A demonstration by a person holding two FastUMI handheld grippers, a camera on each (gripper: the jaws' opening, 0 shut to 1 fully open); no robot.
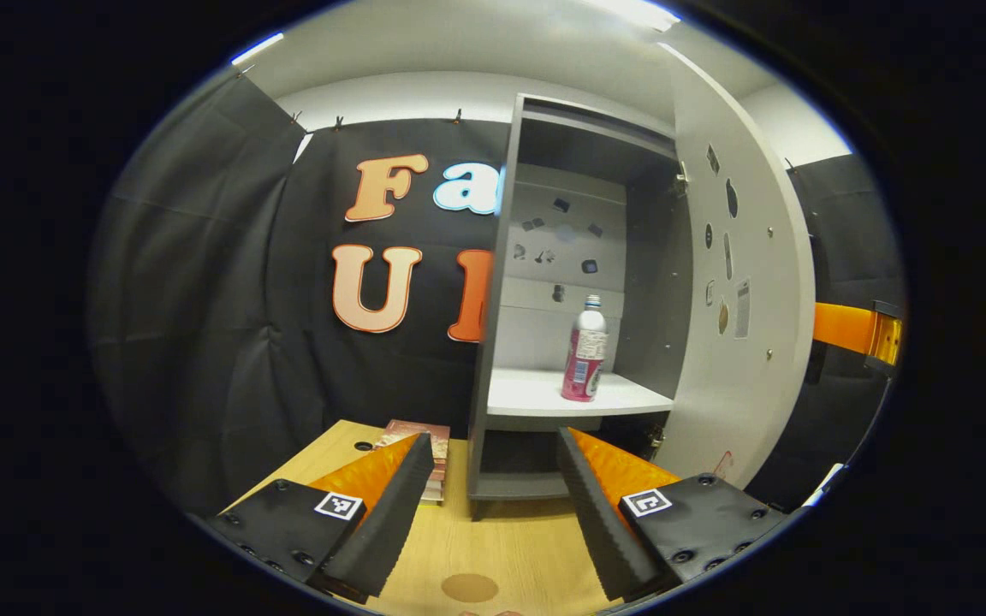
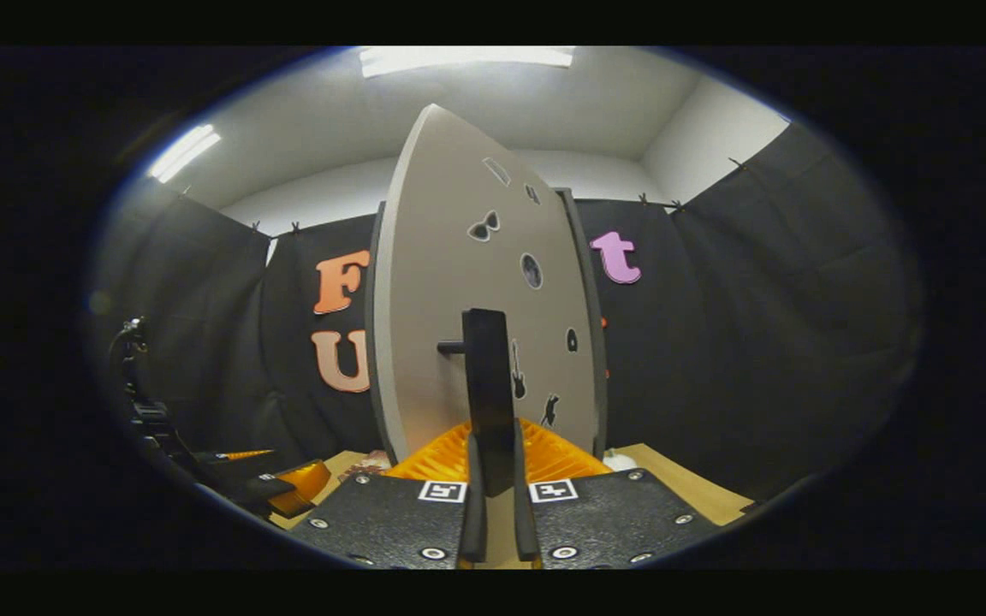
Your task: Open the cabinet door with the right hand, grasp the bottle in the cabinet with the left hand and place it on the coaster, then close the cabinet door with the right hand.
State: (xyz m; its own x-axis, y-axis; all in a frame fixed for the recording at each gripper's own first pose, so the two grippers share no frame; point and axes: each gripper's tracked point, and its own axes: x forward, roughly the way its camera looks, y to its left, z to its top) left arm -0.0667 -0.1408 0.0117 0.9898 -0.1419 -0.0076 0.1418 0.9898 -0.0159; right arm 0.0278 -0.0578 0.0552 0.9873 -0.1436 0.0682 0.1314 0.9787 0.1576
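Observation:
The grey cabinet [image 1: 497,282] stands with its door [image 1: 737,342] swung wide to the right. On its white shelf [image 1: 536,395] a bottle [image 1: 585,351] with a pink label and white cap stands upright. My left gripper [image 1: 495,479] is open on this side of the cabinet, below the shelf's level, well short of the bottle. A round brown coaster [image 1: 469,587] lies on the wooden table [image 1: 510,539] between its fingers. My right gripper [image 2: 493,479] is shut on the door's black handle [image 2: 490,393], with the door [image 2: 459,299] seen nearly edge-on.
A stack of books [image 1: 424,445] lies on the table left of the cabinet. Stickers dot the cabinet's back panel and door. The right gripper [image 1: 857,329] shows beyond the door's edge. The left gripper [image 2: 270,479] shows low at the left of the right gripper view.

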